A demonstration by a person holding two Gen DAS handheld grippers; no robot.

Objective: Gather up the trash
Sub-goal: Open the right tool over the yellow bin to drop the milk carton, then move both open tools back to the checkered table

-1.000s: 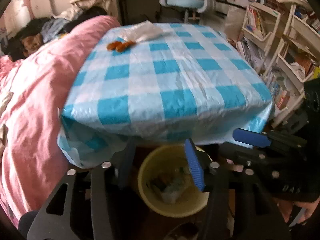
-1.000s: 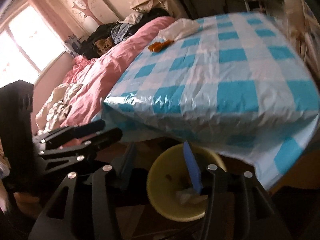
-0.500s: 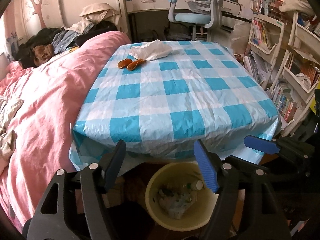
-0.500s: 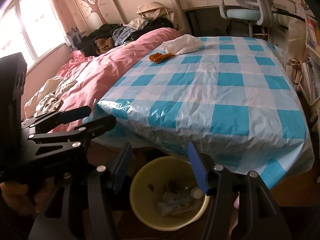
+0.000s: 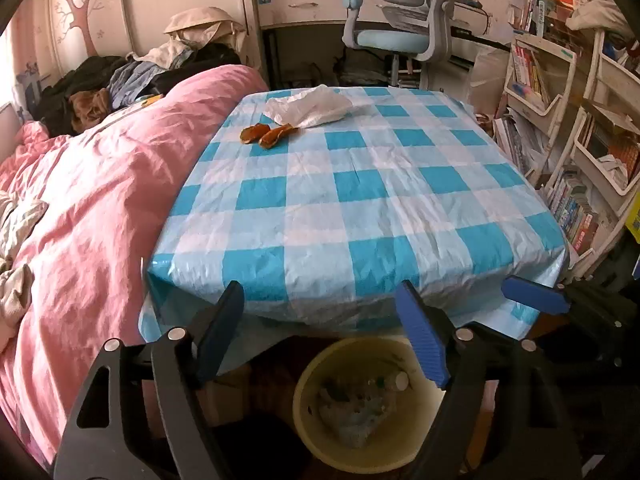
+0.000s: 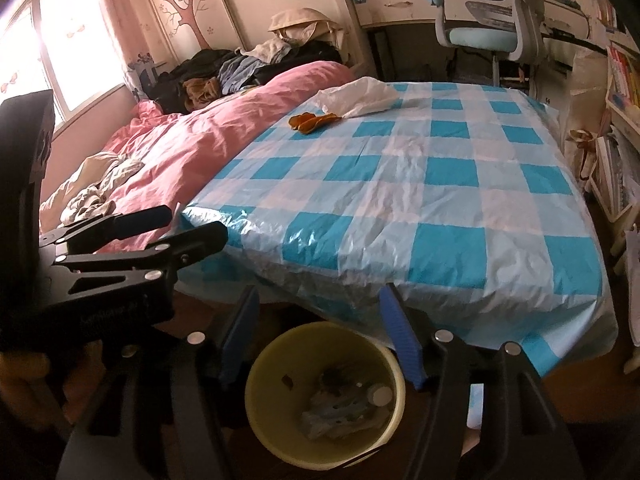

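Observation:
A yellow trash bin with crumpled trash inside stands on the floor under the table's near edge; it also shows in the right wrist view. Orange peels and a white plastic bag lie at the far left of the blue checked tablecloth; both show in the right wrist view, peels and bag. My left gripper is open and empty above the bin. My right gripper is open and empty above the bin too.
A bed with a pink duvet presses against the table's left side, with clothes piled at its head. Bookshelves stand to the right. A blue office chair and desk stand behind the table.
Both grippers have risen and pulled back from the bin, so the tabletop and room show more fully. Both stay open and empty.

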